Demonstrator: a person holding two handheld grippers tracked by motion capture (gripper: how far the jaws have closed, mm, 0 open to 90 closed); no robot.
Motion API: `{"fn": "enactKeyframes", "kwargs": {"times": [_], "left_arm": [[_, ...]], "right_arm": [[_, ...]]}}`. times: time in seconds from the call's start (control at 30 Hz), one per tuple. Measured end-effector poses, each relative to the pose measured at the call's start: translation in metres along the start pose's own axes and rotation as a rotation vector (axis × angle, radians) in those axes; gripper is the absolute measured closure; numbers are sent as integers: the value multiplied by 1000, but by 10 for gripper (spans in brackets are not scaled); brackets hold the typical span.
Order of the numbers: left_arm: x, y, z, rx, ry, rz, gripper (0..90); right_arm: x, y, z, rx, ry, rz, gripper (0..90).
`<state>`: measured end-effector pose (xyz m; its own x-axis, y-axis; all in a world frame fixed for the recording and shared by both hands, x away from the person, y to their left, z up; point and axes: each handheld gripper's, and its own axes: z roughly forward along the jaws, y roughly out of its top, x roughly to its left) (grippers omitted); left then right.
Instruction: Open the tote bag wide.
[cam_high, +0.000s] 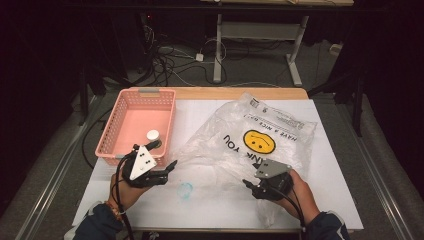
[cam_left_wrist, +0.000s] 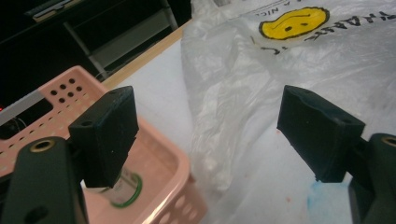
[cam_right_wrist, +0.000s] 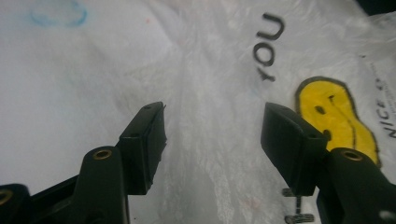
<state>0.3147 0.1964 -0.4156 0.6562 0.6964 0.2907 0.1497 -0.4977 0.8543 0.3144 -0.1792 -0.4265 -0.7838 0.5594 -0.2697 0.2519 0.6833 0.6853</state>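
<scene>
A clear plastic bag (cam_high: 250, 145) printed with a yellow smiley face (cam_high: 259, 141) lies crumpled on the white table top (cam_high: 200, 210). My left gripper (cam_high: 169, 170) sits by the pink basket's near right corner and points right at the bag's left edge. In its own view my left gripper (cam_left_wrist: 205, 105) stands open with the bag (cam_left_wrist: 243, 79) ahead of the jaws, apart from them. My right gripper (cam_high: 250, 186) is at the bag's near edge and points left. Its jaws (cam_right_wrist: 215, 112) stand open just above the bag's film (cam_right_wrist: 210, 70), with nothing pinched.
The pink perforated basket (cam_high: 107, 135) stands at the left with a small white-capped bottle (cam_high: 153, 135) in its near right corner. A blue ring mark (cam_high: 185, 190) sits on the table between my hands. Cables and a desk frame (cam_high: 218, 50) lie on the floor beyond the table.
</scene>
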Motion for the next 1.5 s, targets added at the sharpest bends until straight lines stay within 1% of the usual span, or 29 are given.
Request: {"fn": "enactKeyframes", "kwargs": {"times": [0.03, 0.17, 0.2, 0.23, 0.27, 0.3, 0.37, 0.4, 0.43, 0.47, 0.53, 0.6, 0.63, 0.67, 0.73, 0.77, 0.83, 0.87, 0.93, 1.07, 1.1, 1.17, 1.27, 1.33, 1.37, 1.4, 1.43, 1.47, 1.5], "left_arm": [[2, -3, -3, 4, 4, -6, 195], [6, -17, -16, 35, 14, -33, 196], [7, -20, -20, 39, 12, -38, 196], [7, -23, -23, 44, 14, -42, 196], [7, -26, -26, 49, 17, -46, 196], [7, -29, -29, 54, 16, -52, 196], [7, -34, -32, 64, 9, -67, 196], [8, -37, -33, 60, 8, -59, 196], [8, -38, -33, 67, 5, -63, 196], [8, -39, -33, 70, 2, -69, 196], [9, -40, -33, 73, 0, -67, 196], [10, -39, -33, 67, -1, -69, 196], [10, -39, -32, 67, -2, -69, 196], [10, -40, -31, 70, -4, -71, 196], [10, -41, -29, 82, -13, -69, 196], [9, -41, -28, 84, -18, -70, 196], [8, -41, -26, 93, -21, -64, 196], [8, -41, -26, 92, -25, -65, 196], [6, -40, -25, 97, -27, -55, 196], [5, -40, -24, 105, -33, -49, 196], [5, -40, -24, 115, -38, -60, 196], [5, -40, -24, 115, -40, -61, 196], [5, -40, -23, 119, -40, -58, 196], [5, -40, -23, 120, -42, -55, 196], [5, -40, -23, 119, -43, -54, 196], [4, -40, -23, 120, -42, -53, 196], [4, -40, -23, 119, -42, -52, 196], [5, -39, -24, 118, -42, -53, 196], [5, -39, -24, 118, -41, -53, 196]], "right_arm": [[0, 0, 0, 0, 0, 0, 414], [7, 1, 12, 65, -2, -65, 459], [9, 2, 11, 76, -17, -93, 470], [13, 8, 5, 78, -58, -129, 483], [13, 8, 5, 78, -58, -129, 483], [12, 15, -5, 35, -65, -109, 513], [11, 18, -8, 20, -62, -106, 514], [9, 24, -9, -4, -42, -94, 512], [8, 27, -6, -8, -27, -88, 511], [8, 27, -6, -8, -27, -88, 511], [6, 30, 6, 20, -8, -89, 512], [2, 29, 21, 66, 9, -74, 505], [2, 28, 27, 85, 13, -85, 505], [3, 25, 37, 124, 22, -94, 500], [3, 22, 45, 156, 32, -109, 493], [3, 22, 45, 156, 32, -109, 493], [5, 20, 50, 198, 19, -121, 495], [6, 18, 52, 207, 11, -131, 506], [6, 16, 53, 225, 14, -144, 518], [7, 15, 54, 228, 29, -154, 665], [7, 15, 53, 228, 25, -152, 701], [6, 15, 52, 221, 30, -140, 771], [5, 16, 48, 204, 15, -131, 890], [4, 17, 45, 193, 5, -120, 900], [3, 17, 43, 180, 10, -102, 900], [2, 17, 41, 167, 12, -98, 900], [2, 19, 37, 155, -11, -92, 900], [2, 19, 37, 155, -11, -92, 900], [1, 21, 31, 124, -29, -88, 900]]}}
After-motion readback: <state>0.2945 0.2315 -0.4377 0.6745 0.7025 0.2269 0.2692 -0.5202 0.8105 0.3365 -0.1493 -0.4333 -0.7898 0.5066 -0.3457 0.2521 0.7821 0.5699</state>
